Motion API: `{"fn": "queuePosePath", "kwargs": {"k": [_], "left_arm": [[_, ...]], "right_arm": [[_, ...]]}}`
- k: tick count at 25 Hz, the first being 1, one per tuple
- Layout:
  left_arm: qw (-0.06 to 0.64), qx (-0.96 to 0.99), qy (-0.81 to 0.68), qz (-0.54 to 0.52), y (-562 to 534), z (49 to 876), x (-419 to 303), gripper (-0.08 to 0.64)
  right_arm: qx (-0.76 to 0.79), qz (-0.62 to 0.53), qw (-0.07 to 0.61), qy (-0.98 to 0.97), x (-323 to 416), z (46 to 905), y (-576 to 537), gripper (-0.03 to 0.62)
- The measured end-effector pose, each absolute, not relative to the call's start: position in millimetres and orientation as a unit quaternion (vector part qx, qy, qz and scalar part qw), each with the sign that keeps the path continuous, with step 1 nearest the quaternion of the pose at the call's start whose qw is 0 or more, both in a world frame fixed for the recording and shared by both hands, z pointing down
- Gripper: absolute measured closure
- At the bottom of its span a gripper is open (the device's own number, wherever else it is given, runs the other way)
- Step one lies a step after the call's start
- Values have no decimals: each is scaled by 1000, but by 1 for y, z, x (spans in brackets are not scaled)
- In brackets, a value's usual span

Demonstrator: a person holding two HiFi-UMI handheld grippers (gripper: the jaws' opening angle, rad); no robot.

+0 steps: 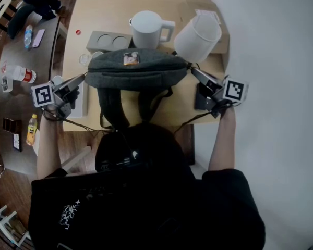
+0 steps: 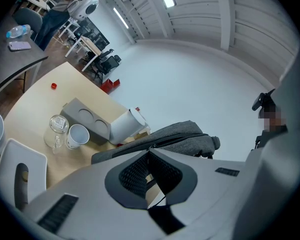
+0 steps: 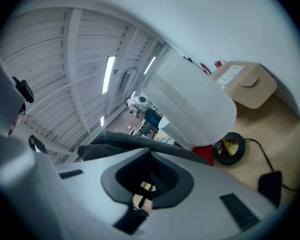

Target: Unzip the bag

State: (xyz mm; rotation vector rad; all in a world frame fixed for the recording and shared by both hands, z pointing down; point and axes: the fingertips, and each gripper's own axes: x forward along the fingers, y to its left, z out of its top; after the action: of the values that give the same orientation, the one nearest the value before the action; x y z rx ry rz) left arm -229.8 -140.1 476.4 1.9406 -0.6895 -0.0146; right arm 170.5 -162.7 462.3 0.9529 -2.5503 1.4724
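Note:
A grey fabric waist bag (image 1: 135, 69) lies across the middle of the wooden table (image 1: 94, 14), and its black straps (image 1: 112, 108) hang over the near edge. Along its top the zip line looks closed. My left gripper (image 1: 84, 76) is shut, with its tips against the bag's left end. In the left gripper view the jaws (image 2: 149, 149) meet right at the bag (image 2: 180, 136) where the zip line starts. My right gripper (image 1: 192, 69) is shut at the bag's right end. The right gripper view shows the bag (image 3: 115, 143) just beyond the tips (image 3: 150, 153). I see nothing pinched in either gripper.
Behind the bag stand a white jug (image 1: 147, 29), a grey two-hole cup tray (image 1: 108, 40) and a tilted white lampshade (image 1: 198, 35). A glass (image 2: 57, 124) and a white cup (image 2: 77, 135) sit at the back left. A black box (image 1: 203, 98) lies under my right gripper.

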Motion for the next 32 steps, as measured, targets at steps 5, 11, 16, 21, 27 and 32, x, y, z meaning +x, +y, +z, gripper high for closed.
{"fn": "queuePosePath", "kwargs": {"k": [5, 11, 16, 21, 27, 32], "left_arm": [[514, 808, -287, -7, -141, 478, -230, 555], [514, 808, -287, -4, -142, 480, -231, 555], [513, 809, -286, -6, -142, 480, -231, 555], [513, 809, -287, -5, -143, 481, -231, 555], [517, 806, -288, -8, -143, 482, -232, 555], [518, 805, -288, -10, -143, 482, -231, 555]], "right_arm": [[301, 476, 17, -826, 168, 463, -163, 578], [298, 475, 15, -828, 167, 463, -163, 578], [305, 481, 18, -822, 169, 466, -163, 578], [304, 479, 19, -823, 168, 467, -163, 578], [305, 481, 18, -821, 168, 468, -164, 578], [298, 481, 15, -824, 166, 467, -163, 578]]}}
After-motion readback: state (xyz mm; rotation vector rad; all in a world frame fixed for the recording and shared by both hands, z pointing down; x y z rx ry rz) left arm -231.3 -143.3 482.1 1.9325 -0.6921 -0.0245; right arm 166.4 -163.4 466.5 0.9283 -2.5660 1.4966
